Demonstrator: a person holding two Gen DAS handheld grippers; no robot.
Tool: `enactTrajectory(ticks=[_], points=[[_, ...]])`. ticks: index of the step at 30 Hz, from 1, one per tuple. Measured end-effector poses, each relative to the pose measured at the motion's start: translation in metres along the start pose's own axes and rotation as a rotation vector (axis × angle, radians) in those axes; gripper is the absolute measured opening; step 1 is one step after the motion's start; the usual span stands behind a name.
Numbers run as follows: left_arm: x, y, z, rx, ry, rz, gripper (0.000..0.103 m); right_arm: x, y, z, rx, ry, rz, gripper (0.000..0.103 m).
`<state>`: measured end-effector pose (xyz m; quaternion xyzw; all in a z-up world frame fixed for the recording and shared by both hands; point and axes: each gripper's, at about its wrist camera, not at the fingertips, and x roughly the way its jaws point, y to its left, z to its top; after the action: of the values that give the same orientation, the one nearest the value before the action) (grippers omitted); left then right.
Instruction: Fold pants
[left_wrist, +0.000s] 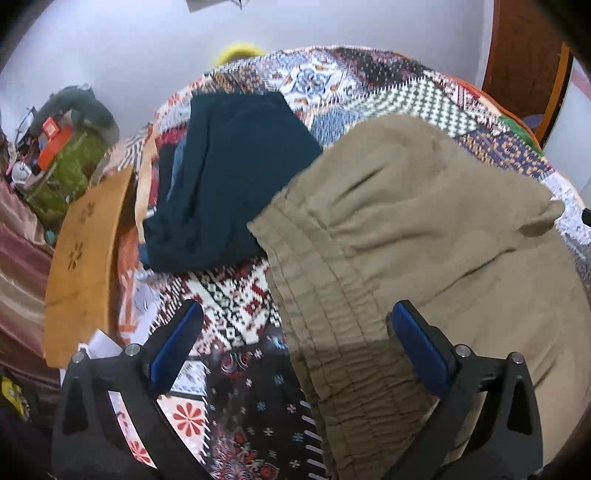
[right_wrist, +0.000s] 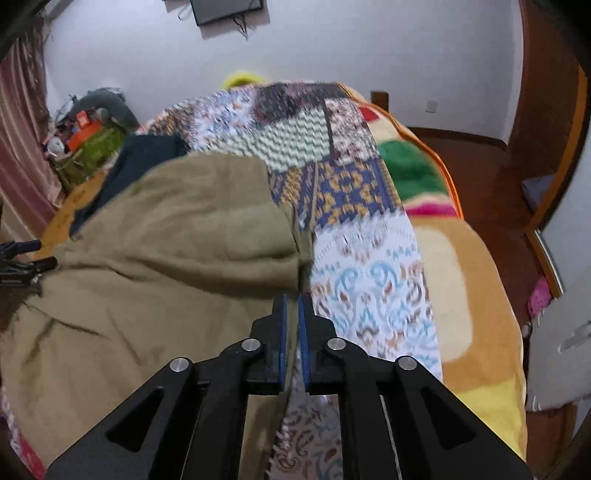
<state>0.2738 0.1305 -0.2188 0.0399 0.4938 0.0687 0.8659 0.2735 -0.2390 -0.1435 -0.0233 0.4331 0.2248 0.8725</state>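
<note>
Khaki pants (left_wrist: 424, 229) lie on the patchwork bedspread (left_wrist: 229, 306), their gathered elastic waistband (left_wrist: 332, 332) toward me. My left gripper (left_wrist: 295, 325) is open, its jaws wide apart over the waistband without touching it. In the right wrist view the pants (right_wrist: 166, 236) fill the left half. My right gripper (right_wrist: 291, 302) is shut on the pants' right edge, with cloth pinched between the blue pads (right_wrist: 303, 332). The left gripper's tip shows at the far left of the right wrist view (right_wrist: 22, 258).
A dark teal folded garment (left_wrist: 229, 177) lies on the bed beyond the pants. A wooden board (left_wrist: 85, 251) runs along the bed's left side. A cluttered green stand (left_wrist: 62, 155) is at the far left. A colourful blanket (right_wrist: 461, 277) hangs off the bed's right side above the wooden floor (right_wrist: 491, 184).
</note>
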Motion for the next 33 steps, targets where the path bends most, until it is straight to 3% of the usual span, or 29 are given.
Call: enactTrajectory(ticks=[2,4,7,14,20,23,26,30,33], points=[[-0.007,0.003,0.006,-0.001,-0.019,-0.006,0.103,0.001,0.002,0.009,0.01,-0.014,0.021,0.018],[-0.011,0.008,0.014,-0.009,-0.034,-0.009,0.103,0.003,0.005,0.017,0.006,-0.029,0.036,0.033],[-0.006,0.014,0.023,-0.024,-0.025,-0.028,0.103,0.012,0.007,0.028,-0.006,-0.031,0.048,0.045],[0.034,0.013,0.024,-0.05,0.068,-0.05,0.103,0.058,0.009,0.038,-0.031,0.061,0.071,0.045],[0.052,0.005,0.019,-0.034,0.095,-0.077,0.103,0.087,0.009,0.038,-0.066,0.134,0.088,0.045],[0.056,0.002,0.02,-0.029,0.101,-0.106,0.103,0.094,0.014,0.033,-0.114,0.161,0.076,0.035],[0.057,0.004,0.019,-0.041,0.095,-0.115,0.103,0.097,0.014,0.029,-0.134,0.17,0.059,0.018],[0.054,0.005,0.018,-0.044,0.067,-0.088,0.09,0.094,0.014,0.026,-0.151,0.152,0.051,0.014],[0.049,0.006,0.017,-0.037,0.039,-0.029,0.086,0.091,0.019,0.025,-0.186,0.129,0.015,0.013]])
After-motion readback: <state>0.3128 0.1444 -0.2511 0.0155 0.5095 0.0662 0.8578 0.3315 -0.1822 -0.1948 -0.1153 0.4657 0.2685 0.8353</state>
